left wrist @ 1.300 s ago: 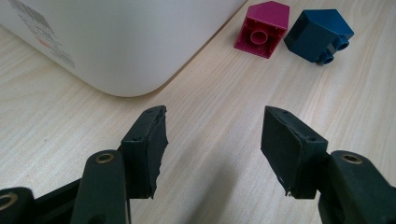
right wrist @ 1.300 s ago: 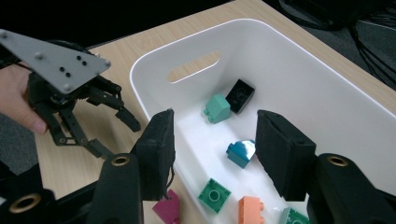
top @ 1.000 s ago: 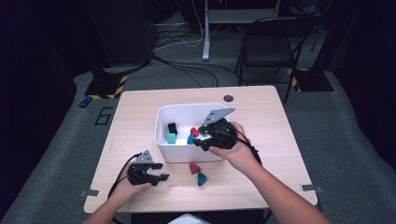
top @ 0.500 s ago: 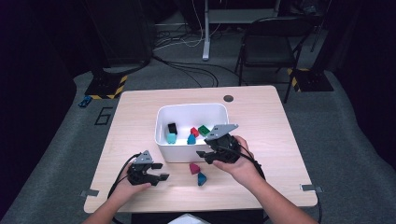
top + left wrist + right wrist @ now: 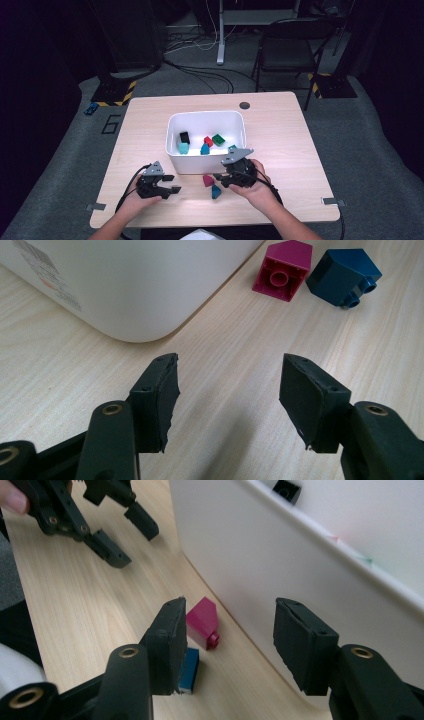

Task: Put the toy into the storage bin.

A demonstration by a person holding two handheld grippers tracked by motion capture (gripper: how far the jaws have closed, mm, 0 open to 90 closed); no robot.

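A magenta brick (image 5: 207, 180) and a dark blue brick (image 5: 216, 191) lie on the table just in front of the white bin (image 5: 172, 150). My right gripper (image 5: 220, 181) hangs low beside them, open and holding nothing. In the right gripper view the magenta brick (image 5: 202, 621) lies ahead between the jaws, and the blue brick (image 5: 190, 671) peeks from behind the left jaw. My left gripper (image 5: 171, 183) rests on the table at the front left, open and holding nothing. The left gripper view has the magenta brick (image 5: 283, 271) and the blue brick (image 5: 342, 277) farther off.
The bin holds several bricks: black (image 5: 184, 136), teal (image 5: 183, 148), red (image 5: 208, 141) and green (image 5: 218, 139). A dark round hole (image 5: 244, 105) sits in the table behind the bin. A chair (image 5: 285, 50) and cables stand on the floor beyond the table.
My right gripper has come down from over the bin's front right rim to the table in front of it, next to the two loose bricks. The left gripper has stayed put.
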